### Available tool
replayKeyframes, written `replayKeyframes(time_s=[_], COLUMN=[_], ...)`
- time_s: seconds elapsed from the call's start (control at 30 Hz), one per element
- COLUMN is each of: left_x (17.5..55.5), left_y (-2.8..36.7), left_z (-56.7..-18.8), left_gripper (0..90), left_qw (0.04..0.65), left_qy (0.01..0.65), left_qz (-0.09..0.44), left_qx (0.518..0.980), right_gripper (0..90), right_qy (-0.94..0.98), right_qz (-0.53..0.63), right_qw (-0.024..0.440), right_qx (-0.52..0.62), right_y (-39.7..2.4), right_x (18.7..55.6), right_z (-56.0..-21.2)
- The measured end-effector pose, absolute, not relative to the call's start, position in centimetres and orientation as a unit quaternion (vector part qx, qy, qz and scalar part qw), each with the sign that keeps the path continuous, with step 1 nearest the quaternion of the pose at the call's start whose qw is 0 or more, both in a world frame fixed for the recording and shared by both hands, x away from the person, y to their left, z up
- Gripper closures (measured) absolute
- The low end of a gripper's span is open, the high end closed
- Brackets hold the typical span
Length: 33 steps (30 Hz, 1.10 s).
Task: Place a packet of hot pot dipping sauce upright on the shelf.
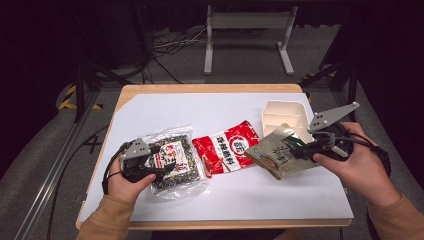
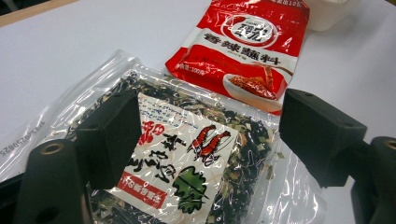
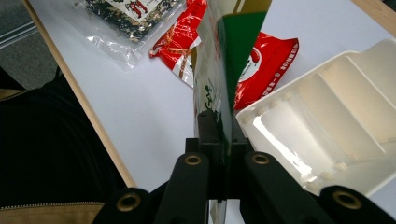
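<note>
My right gripper (image 1: 296, 146) (image 3: 218, 128) is shut on the edge of a green and tan packet (image 1: 278, 151) (image 3: 223, 60), which hangs off the table beside a white compartment tray (image 1: 285, 116) (image 3: 336, 116). A red sauce packet (image 1: 226, 146) (image 2: 245, 51) (image 3: 254, 60) lies flat in the middle. At the left, a clear bag of dried seaweed (image 1: 175, 157) (image 2: 187, 158) (image 3: 126, 18) rests on the white mat. My left gripper (image 1: 161, 169) (image 2: 205, 135) hovers just over it, jaws wide apart, with nothing gripped between the pads.
The white mat (image 1: 220, 110) covers a wooden table (image 1: 210, 88). A metal stand (image 1: 248, 30) and cables sit on the floor beyond the far edge. Bare mat lies along the front edge and at the back left.
</note>
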<state>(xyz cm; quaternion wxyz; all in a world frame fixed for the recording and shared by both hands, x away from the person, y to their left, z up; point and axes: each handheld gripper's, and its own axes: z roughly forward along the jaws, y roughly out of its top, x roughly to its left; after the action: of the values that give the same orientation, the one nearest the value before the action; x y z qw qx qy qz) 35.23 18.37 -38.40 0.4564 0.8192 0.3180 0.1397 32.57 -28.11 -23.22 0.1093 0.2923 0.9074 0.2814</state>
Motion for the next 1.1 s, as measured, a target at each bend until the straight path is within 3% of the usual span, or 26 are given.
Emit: replayKeyframes(time_s=[1.1], left_x=[34.1], left_y=[20.8], left_z=[-38.4], left_gripper=[19.2], left_qw=[0.456], left_qy=[0.344], left_qz=[0.159], left_qx=[0.805], right_gripper=[89.4], right_qy=[0.907], right_qz=[0.276], right_qw=[0.150], right_qx=[0.281], right_y=[-29.2], right_x=[38.5], right_z=[-19.7])
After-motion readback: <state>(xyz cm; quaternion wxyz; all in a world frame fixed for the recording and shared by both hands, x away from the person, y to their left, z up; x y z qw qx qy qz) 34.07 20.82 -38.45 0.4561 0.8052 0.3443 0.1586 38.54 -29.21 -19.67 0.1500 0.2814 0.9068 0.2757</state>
